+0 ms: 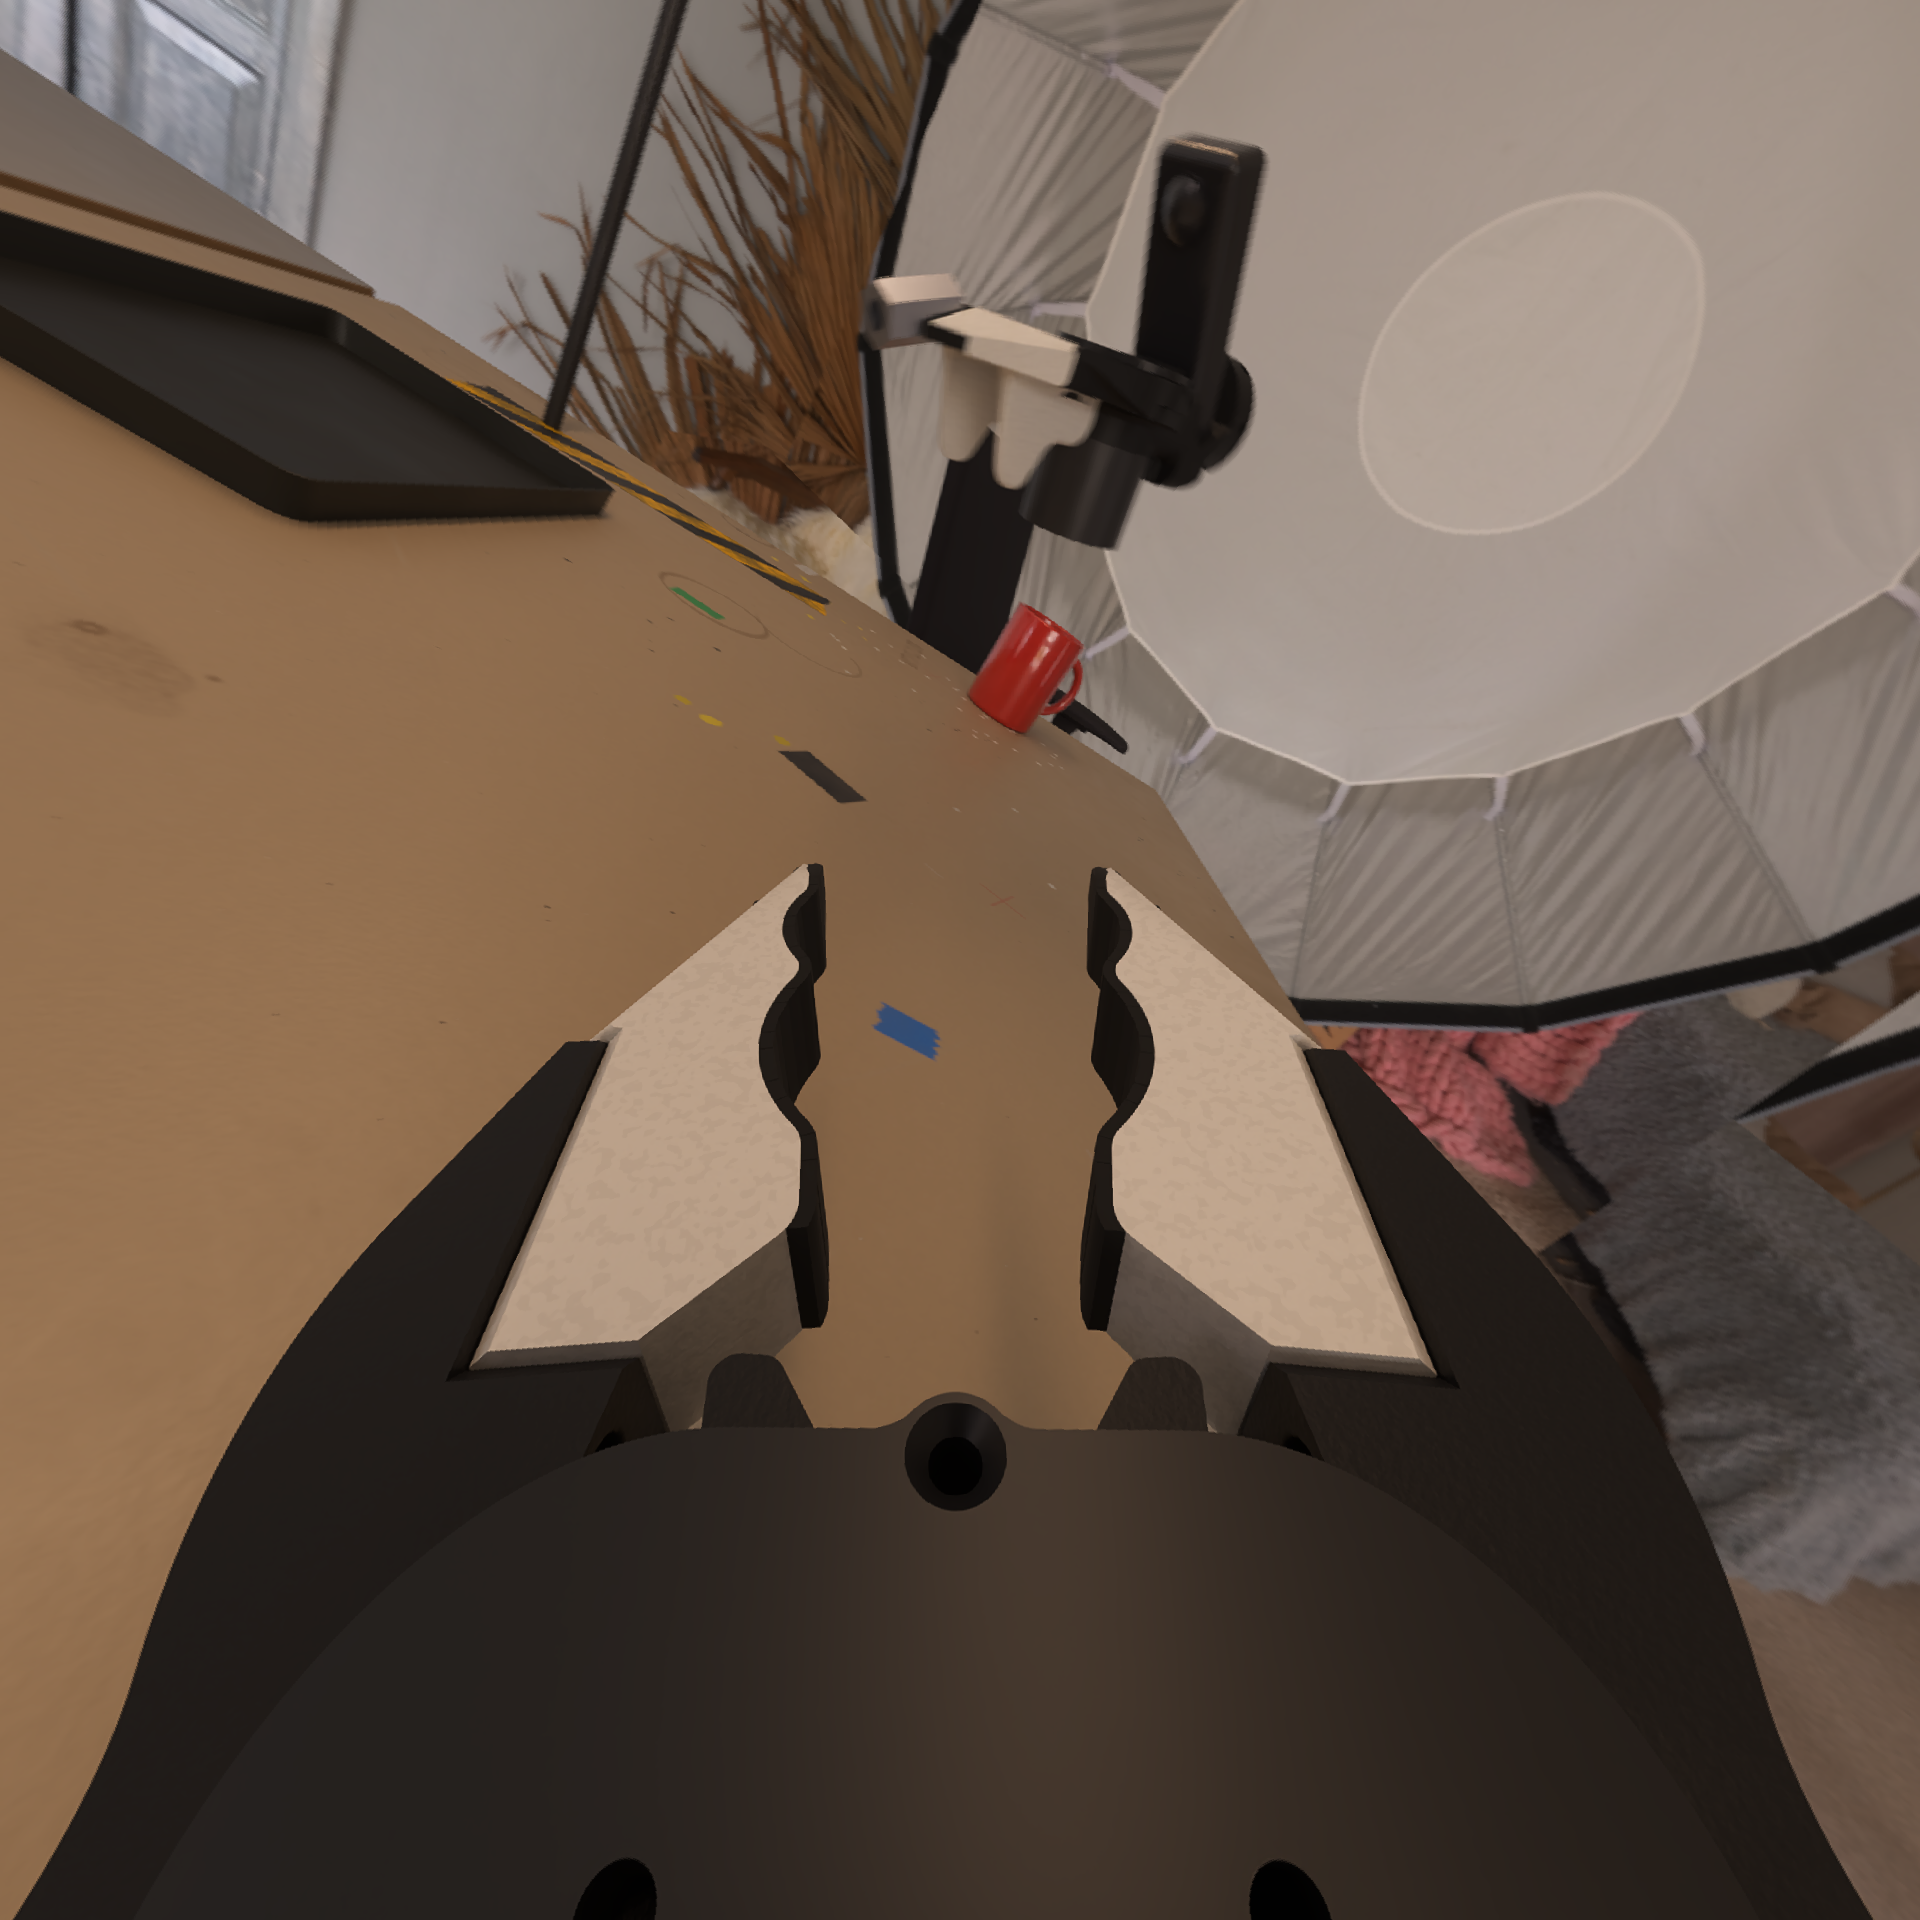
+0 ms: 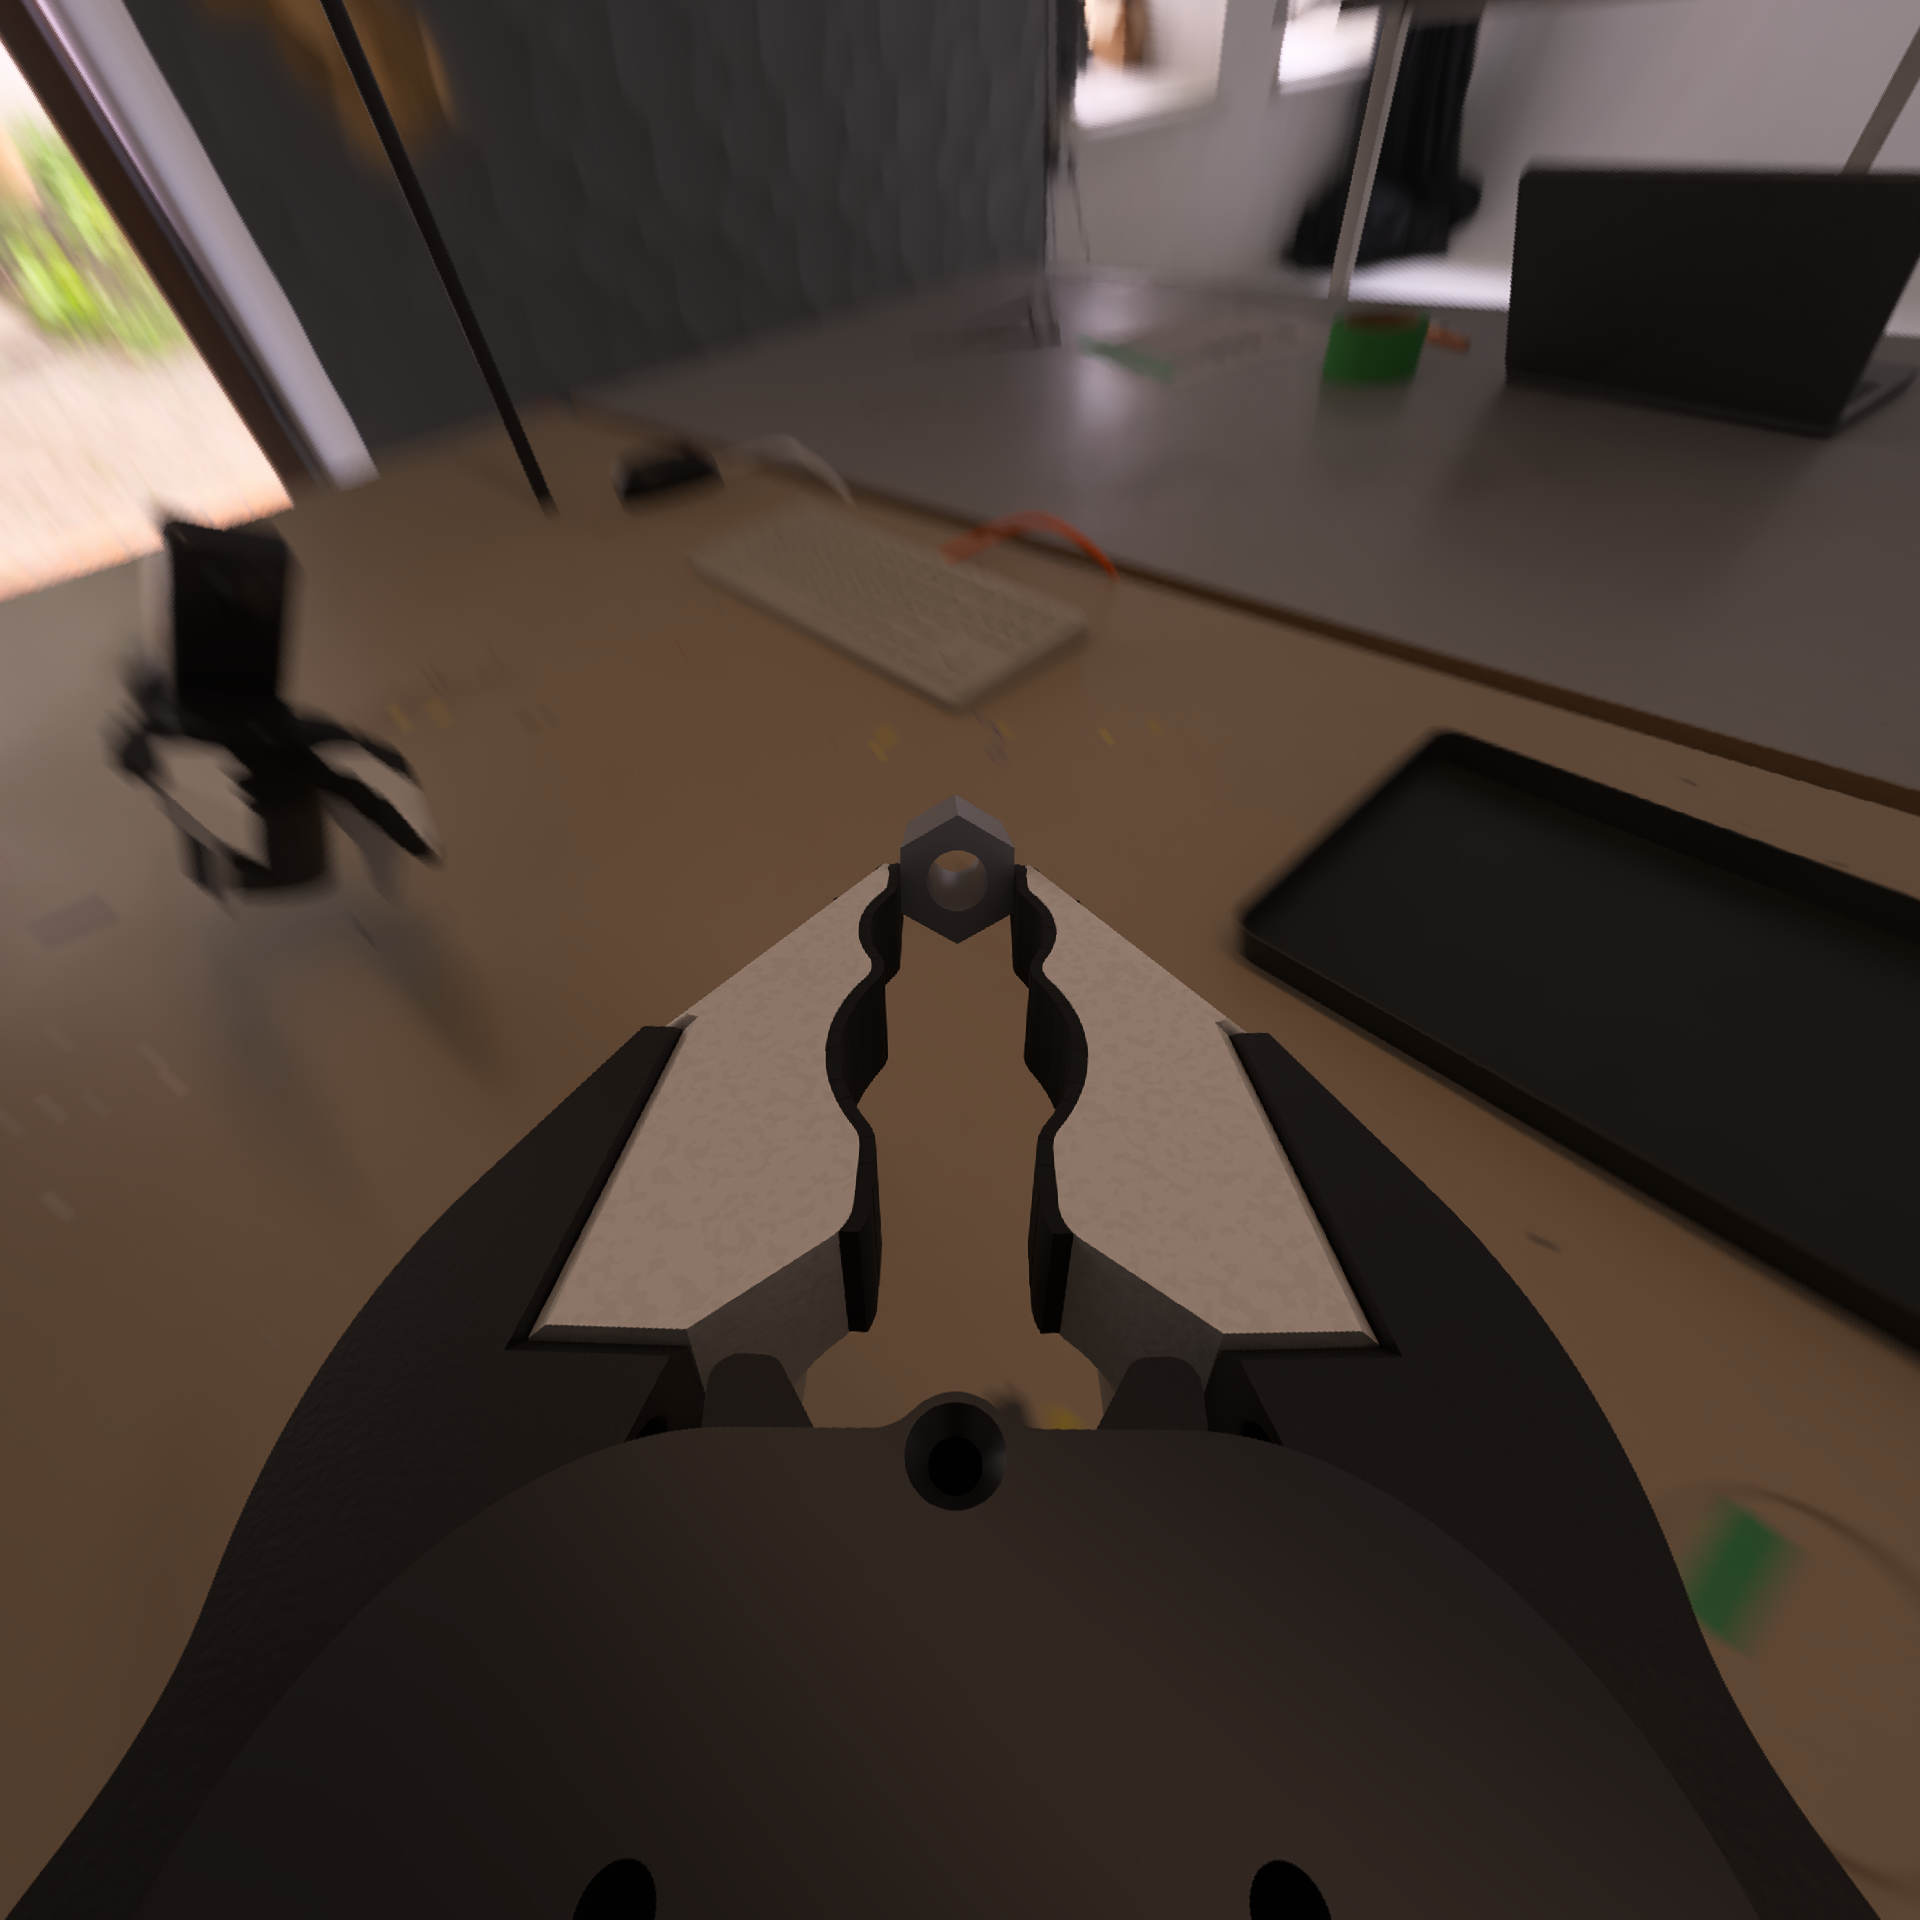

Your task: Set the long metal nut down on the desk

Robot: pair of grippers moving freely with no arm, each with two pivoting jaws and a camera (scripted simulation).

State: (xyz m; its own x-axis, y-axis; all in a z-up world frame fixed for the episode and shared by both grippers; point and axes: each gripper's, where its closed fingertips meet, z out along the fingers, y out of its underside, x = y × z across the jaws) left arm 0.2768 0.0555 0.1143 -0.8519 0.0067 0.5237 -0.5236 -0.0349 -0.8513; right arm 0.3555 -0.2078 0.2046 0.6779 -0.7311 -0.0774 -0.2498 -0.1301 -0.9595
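Note:
My right gripper [image 2: 954, 878] is shut on the long metal nut [image 2: 953, 881], a grey hexagonal piece seen end-on with its bore facing me, held at the fingertips above the brown desk [image 2: 623, 1039]. In the left wrist view the right gripper [image 1: 914, 317] shows far off, high above the desk, with the grey nut [image 1: 896, 314] sticking out of its tips. My left gripper [image 1: 954, 883] is open and empty, low over the desk [image 1: 416, 883]. It also shows blurred at the left of the right wrist view [image 2: 301, 790].
A black tray [image 2: 1621, 987] lies right of the nut; it also shows in the left wrist view [image 1: 312, 416]. A white keyboard [image 2: 894, 603] lies farther back. A red mug [image 1: 1023, 667] stands near the desk's edge. Tape marks dot the desk, a blue one [image 1: 907, 1031] between my left fingers.

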